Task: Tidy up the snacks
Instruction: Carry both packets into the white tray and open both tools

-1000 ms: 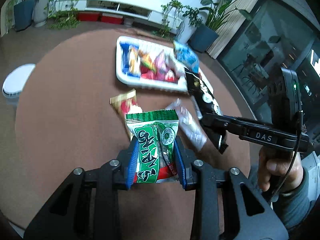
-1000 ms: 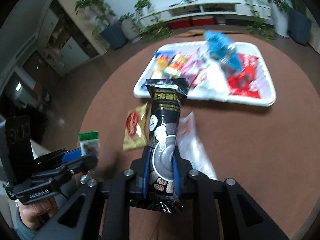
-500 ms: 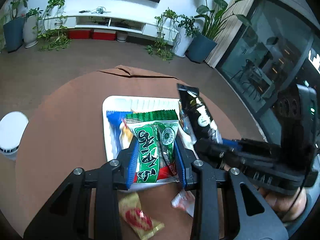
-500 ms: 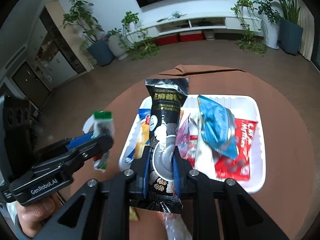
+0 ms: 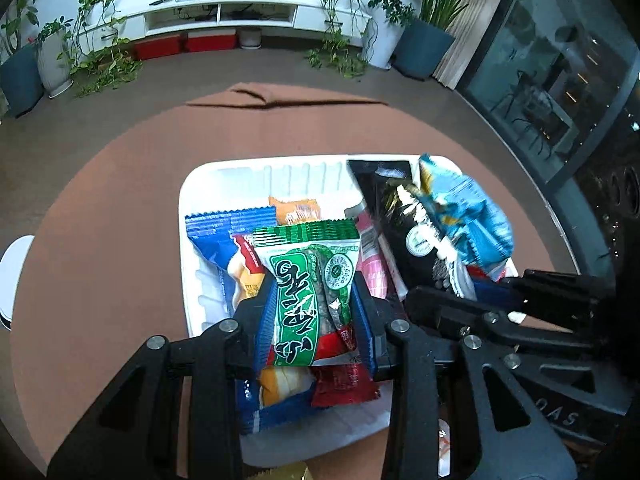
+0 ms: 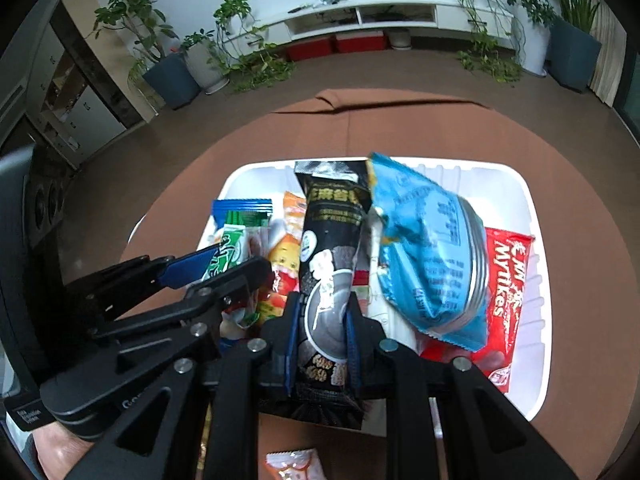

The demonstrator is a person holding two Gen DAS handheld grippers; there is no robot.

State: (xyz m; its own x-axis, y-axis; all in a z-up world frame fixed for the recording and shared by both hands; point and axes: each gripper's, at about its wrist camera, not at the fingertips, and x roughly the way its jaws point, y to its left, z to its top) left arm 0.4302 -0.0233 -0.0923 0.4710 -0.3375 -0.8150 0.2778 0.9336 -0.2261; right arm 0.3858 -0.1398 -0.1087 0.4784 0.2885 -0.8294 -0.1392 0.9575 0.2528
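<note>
Two hand-held grippers hover side by side over a white tray [image 5: 192, 200] on a round brown bench [image 5: 100, 208]. The left hand-held gripper [image 5: 314, 316] is clamped on a green and white snack packet [image 5: 308, 280], held upright above the tray's left half. The right hand-held gripper [image 6: 322, 338] is clamped on a tall black snack packet [image 6: 332, 232], held upright above the tray's middle. In the tray lie a blue packet [image 5: 216, 240], an orange packet [image 5: 296, 210], a light blue bag [image 6: 428, 252] and a red packet [image 6: 506, 276]. One small packet [image 6: 294, 464] lies on the bench, just in front of the tray.
</note>
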